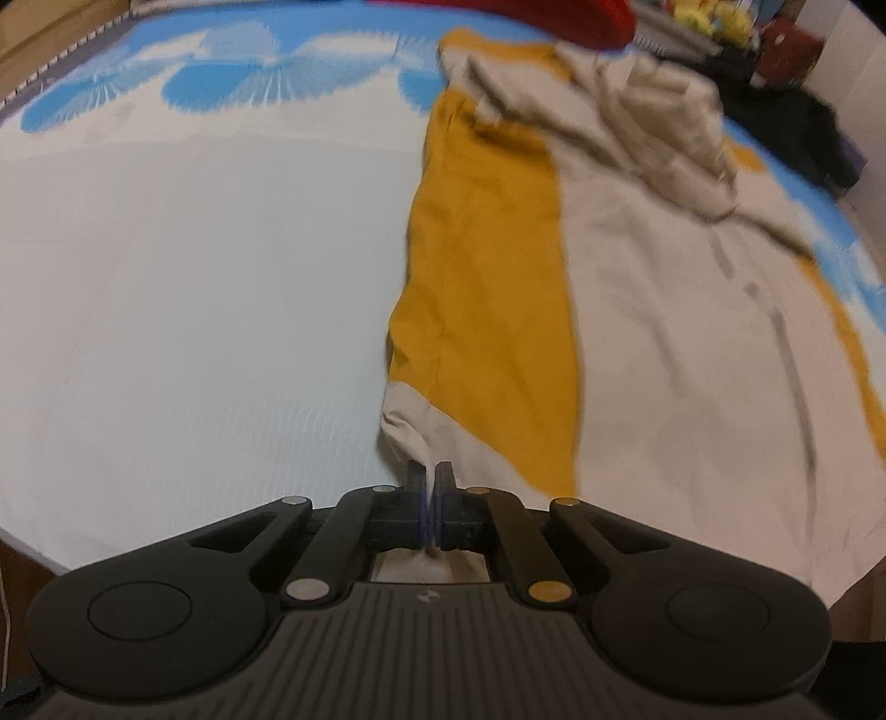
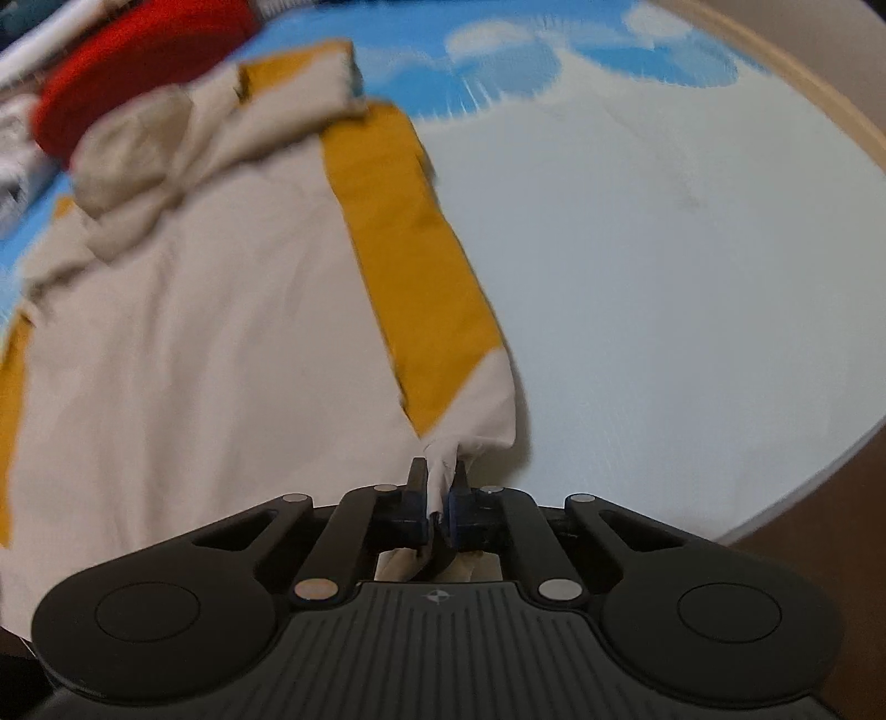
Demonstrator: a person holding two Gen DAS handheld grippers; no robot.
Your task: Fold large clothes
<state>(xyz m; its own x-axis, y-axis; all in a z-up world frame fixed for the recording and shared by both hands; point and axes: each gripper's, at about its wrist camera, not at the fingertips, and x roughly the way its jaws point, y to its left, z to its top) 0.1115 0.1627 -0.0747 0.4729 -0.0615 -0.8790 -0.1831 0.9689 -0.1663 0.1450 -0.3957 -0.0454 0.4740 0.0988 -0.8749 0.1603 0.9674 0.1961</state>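
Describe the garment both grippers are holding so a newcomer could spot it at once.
On the white-and-blue bedsheet lies one large spread garment. It is beige with mustard side panels, unlike the red item beyond it.

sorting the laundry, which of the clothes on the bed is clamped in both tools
The beige and mustard garment: left tool and right tool each pinch a near corner. The red garment lies beyond, untouched.

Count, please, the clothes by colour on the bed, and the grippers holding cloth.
Beige and mustard garment: 1
Red garment: 1
Dark clothes: 1 heap, pieces cannot be told apart
Grippers shut on the beige and mustard garment: 2, left gripper, right gripper
Total: 5
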